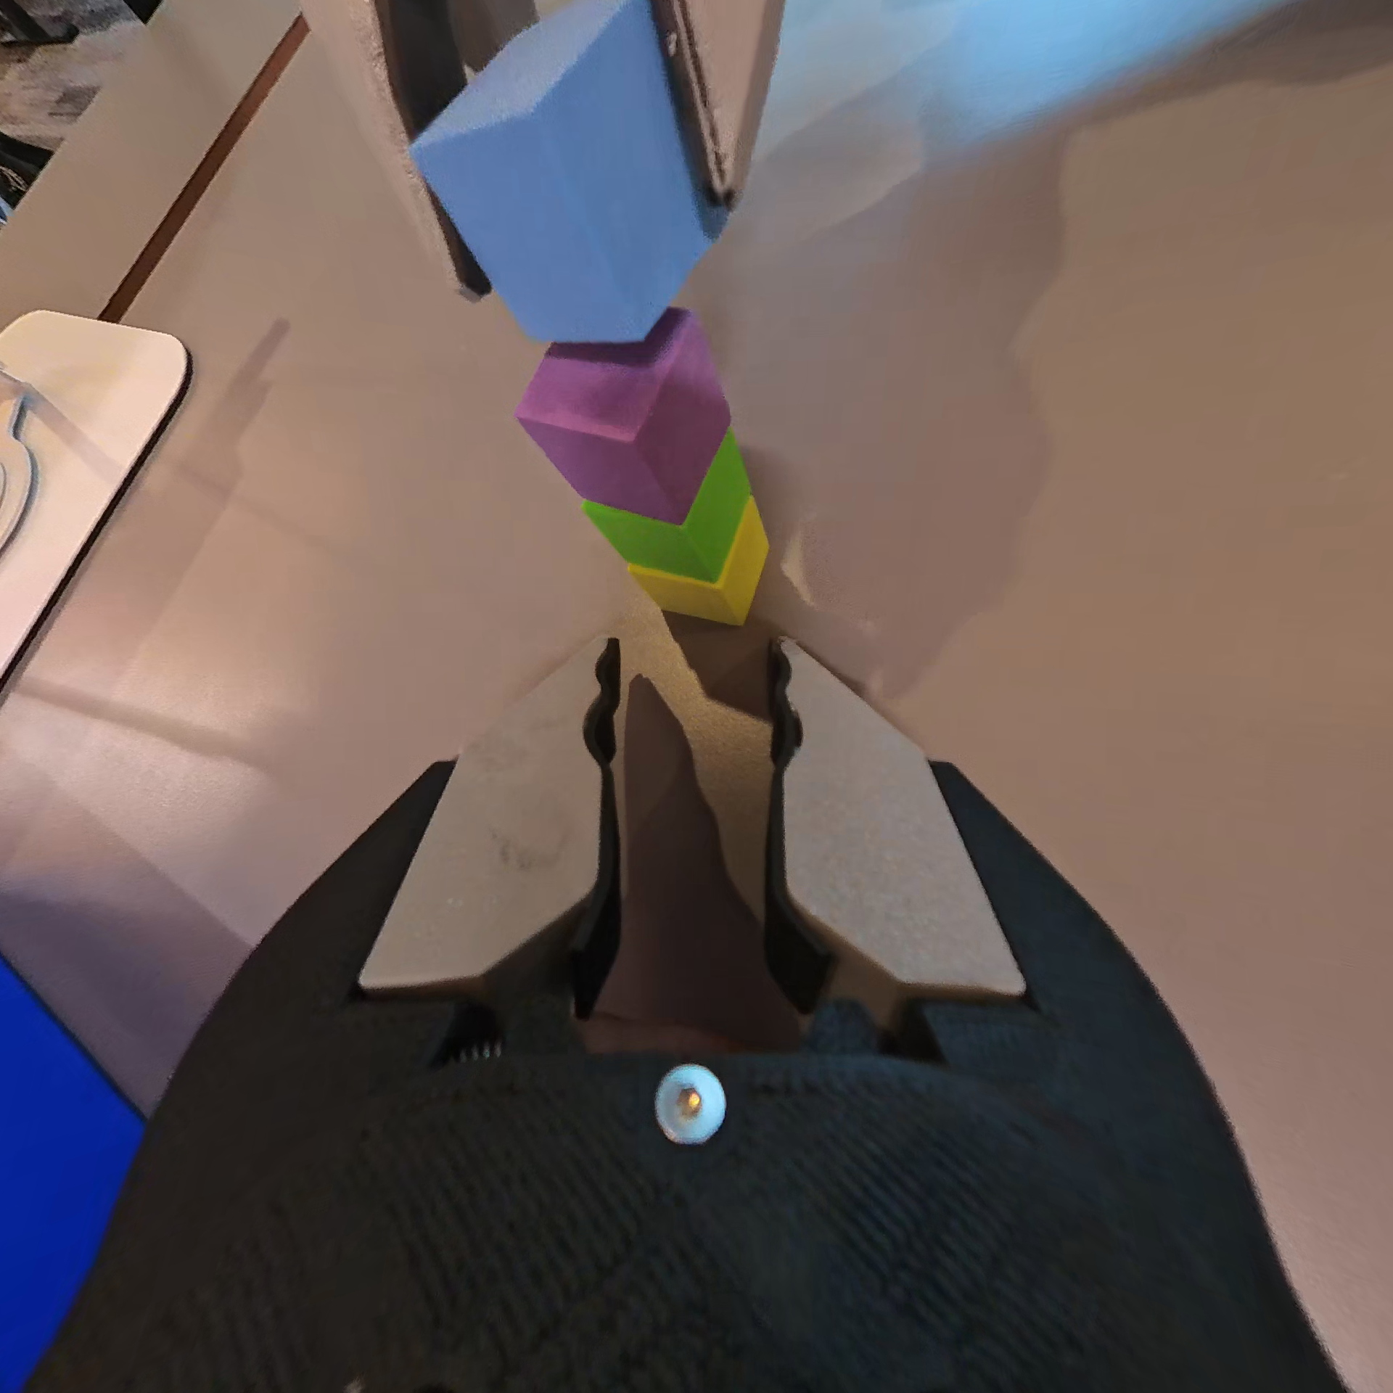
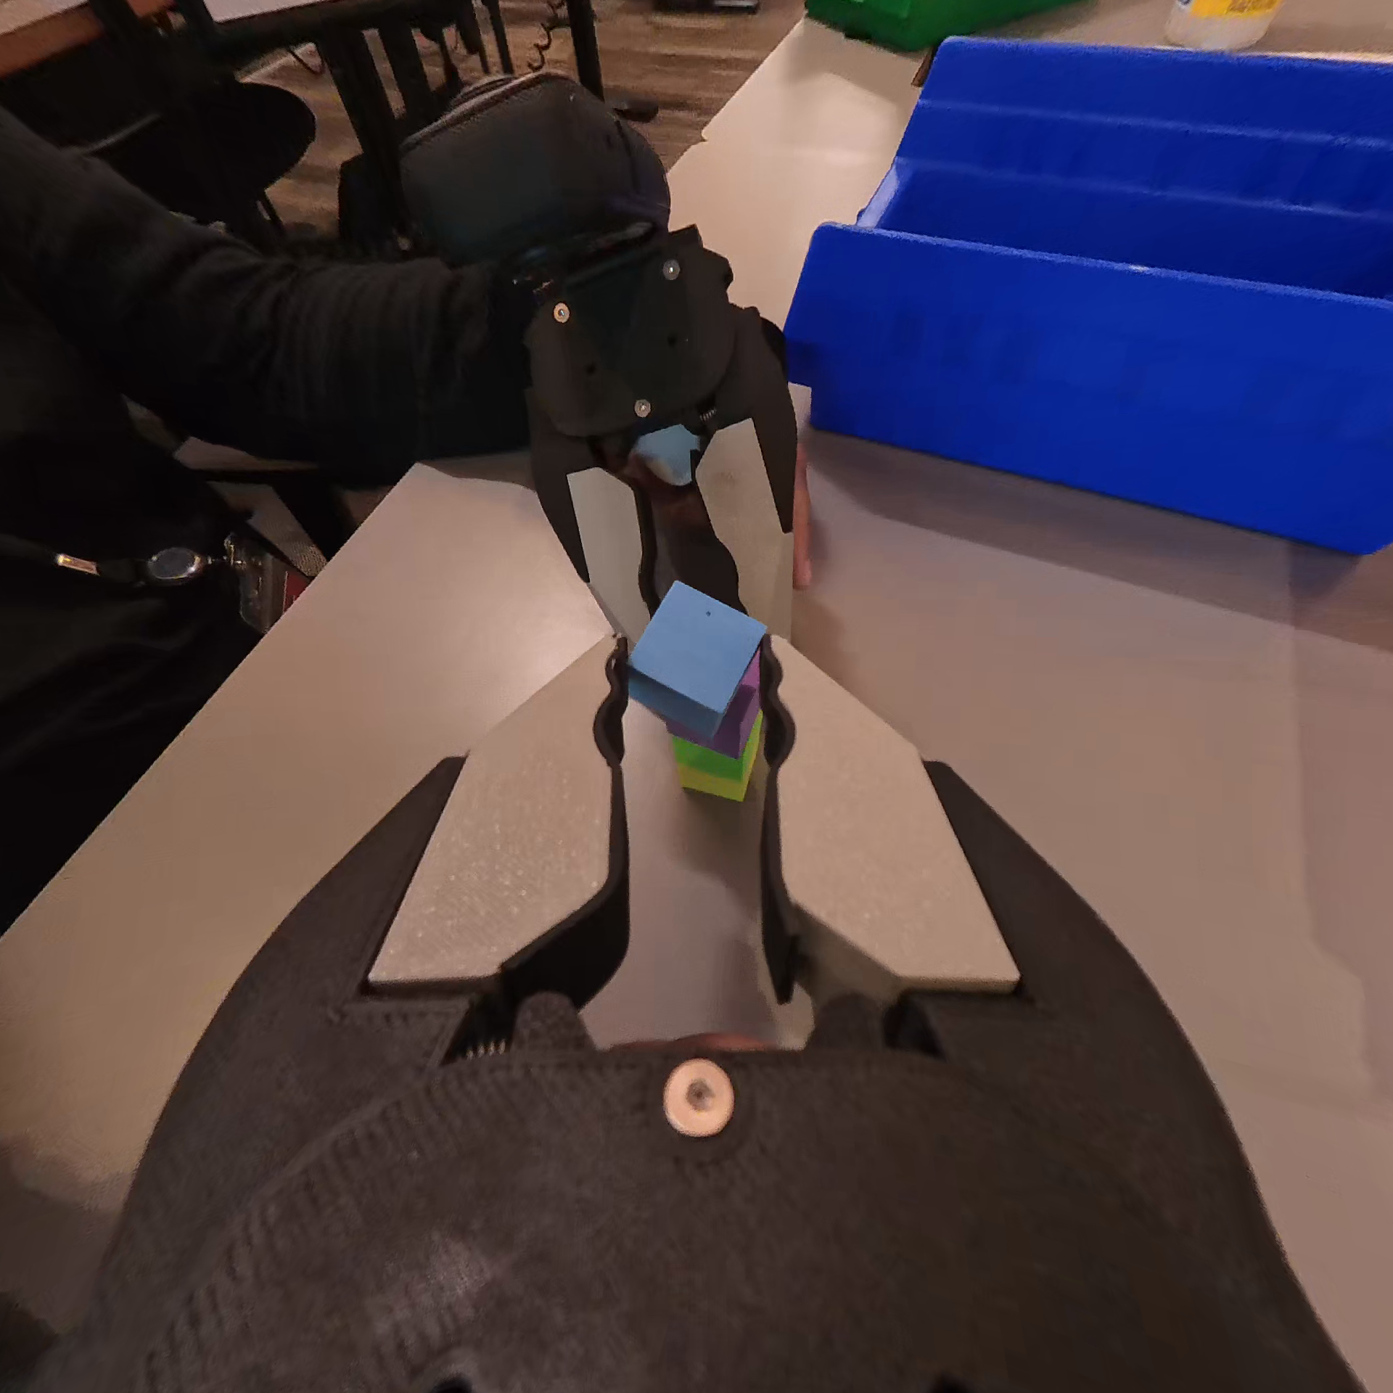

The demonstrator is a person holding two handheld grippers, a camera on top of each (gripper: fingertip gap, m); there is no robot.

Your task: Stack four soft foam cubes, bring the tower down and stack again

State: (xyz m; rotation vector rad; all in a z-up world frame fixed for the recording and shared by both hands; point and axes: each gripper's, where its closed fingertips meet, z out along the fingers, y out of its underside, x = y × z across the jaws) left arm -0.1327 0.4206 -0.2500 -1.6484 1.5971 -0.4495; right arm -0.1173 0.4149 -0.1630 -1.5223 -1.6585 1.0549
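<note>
**Four foam cubes standing in a leaning tower on the tabletop**

Four cubes are sitting one on another near the middle of the grey tabletop (image 2: 1055, 754), which is carrying everything here. Two blue bins (image 2: 1093, 377) are lying along its far right side in the right wrist view, and a person's dark sleeve (image 2: 226, 339) is reaching in from the left.

The right gripper (image 2: 693, 693) is pointing down at the tower with its fingers (image 2: 528, 829) on either side of the blue cube; whether they are pressing it or just flanking it, I cannot tell. The left gripper (image 1: 693, 678) is hovering just beside the tower's foot with its fingers (image 1: 512, 852) parted and holding nothing.

The blue cube (image 1: 565, 173) is sitting on top, turned and tilted against the ones beneath. Under it the purple cube (image 1: 626, 422) is also lying slightly askew. The green cube (image 1: 678, 535) is resting below that, and the yellow cube (image 1: 708, 595) is sitting at the bottom, touching the tabletop.
</note>
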